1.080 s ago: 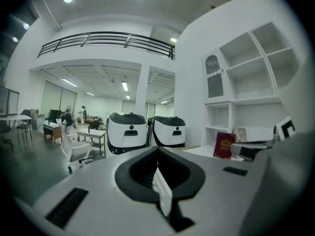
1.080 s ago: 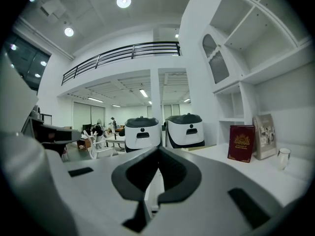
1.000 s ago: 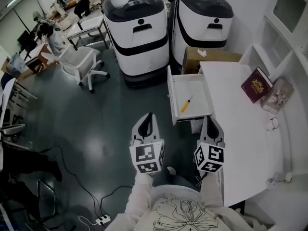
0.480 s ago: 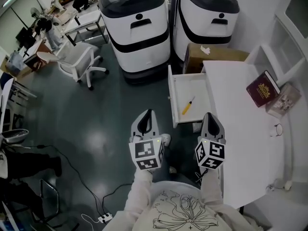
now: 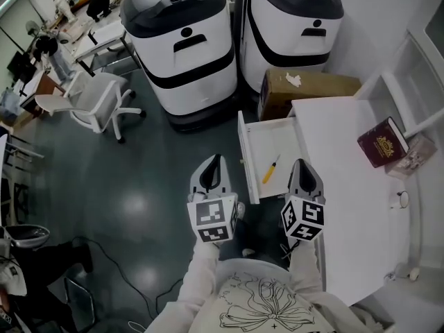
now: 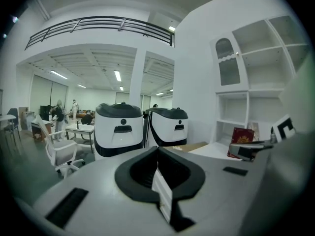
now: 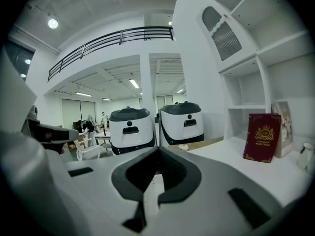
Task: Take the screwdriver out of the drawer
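Light, rigid and slim, the screwdriver (image 5: 270, 169) in the drawer (image 5: 262, 136) likely suits a pinch across its yellow handle; the left gripper (image 5: 216, 158) and right gripper (image 5: 302, 162), near the drawer, are both pressed together and empty.

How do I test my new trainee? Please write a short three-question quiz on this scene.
1. True or false: the screwdriver lies inside the open drawer.
2. The jaws of the right gripper are: A) wide apart; B) together with nothing between them; C) closed on the screwdriver.
3. Fill in: the red book lies on the white ____.

Key: 1 true; 2 B; 3 desk.
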